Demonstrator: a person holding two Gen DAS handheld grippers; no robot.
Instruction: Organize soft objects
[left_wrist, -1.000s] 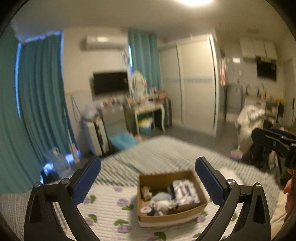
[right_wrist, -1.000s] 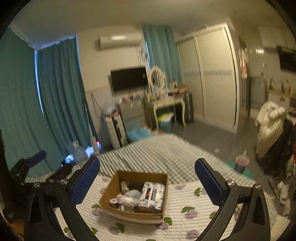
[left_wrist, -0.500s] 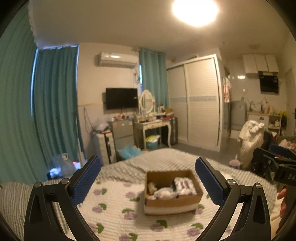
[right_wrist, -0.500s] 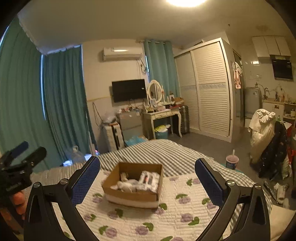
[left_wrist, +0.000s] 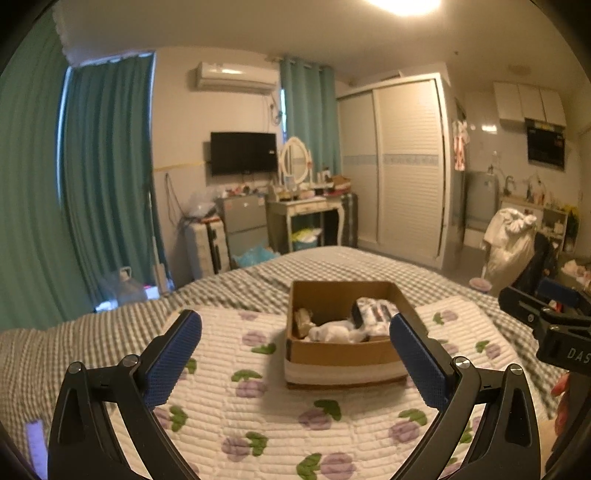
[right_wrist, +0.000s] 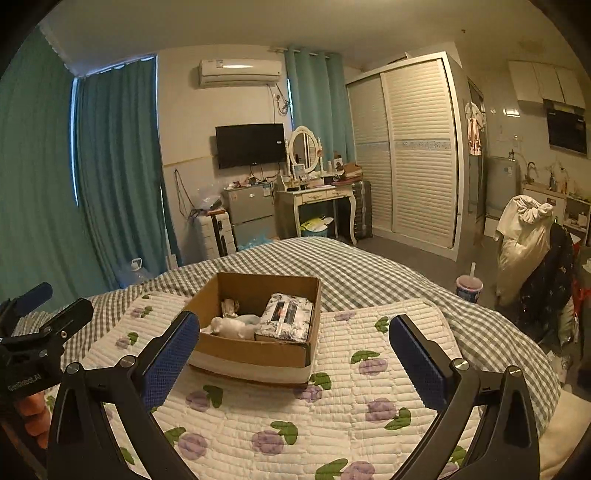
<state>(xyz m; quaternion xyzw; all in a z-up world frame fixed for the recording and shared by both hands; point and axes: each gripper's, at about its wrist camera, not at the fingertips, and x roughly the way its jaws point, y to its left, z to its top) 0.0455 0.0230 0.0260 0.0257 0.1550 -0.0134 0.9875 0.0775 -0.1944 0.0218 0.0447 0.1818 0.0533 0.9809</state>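
An open cardboard box (left_wrist: 340, 352) sits on a white quilted mat with purple flowers (left_wrist: 258, 413) on the bed; it also shows in the right wrist view (right_wrist: 255, 354). Inside lie a patterned tissue pack (right_wrist: 286, 321), a white soft toy (right_wrist: 231, 326) and a small tan item (left_wrist: 302, 319). My left gripper (left_wrist: 295, 349) is open and empty, held above the mat in front of the box. My right gripper (right_wrist: 293, 349) is open and empty, in front of the box and a little to its right. Each gripper shows at the edge of the other's view.
A grey checked bedspread (right_wrist: 369, 273) covers the bed beyond the mat. Past the bed stand a dressing table (right_wrist: 314, 203), a small fridge (right_wrist: 247, 214), a suitcase (right_wrist: 214, 236) and sliding wardrobe doors (right_wrist: 413, 155). A cup with a straw (right_wrist: 469, 286) and a chair heaped with clothes (right_wrist: 532, 243) are at the right.
Both cameras have tilted up from looking down on the box, then levelled, and the box now sits closer. Both grippers have stayed open and empty.
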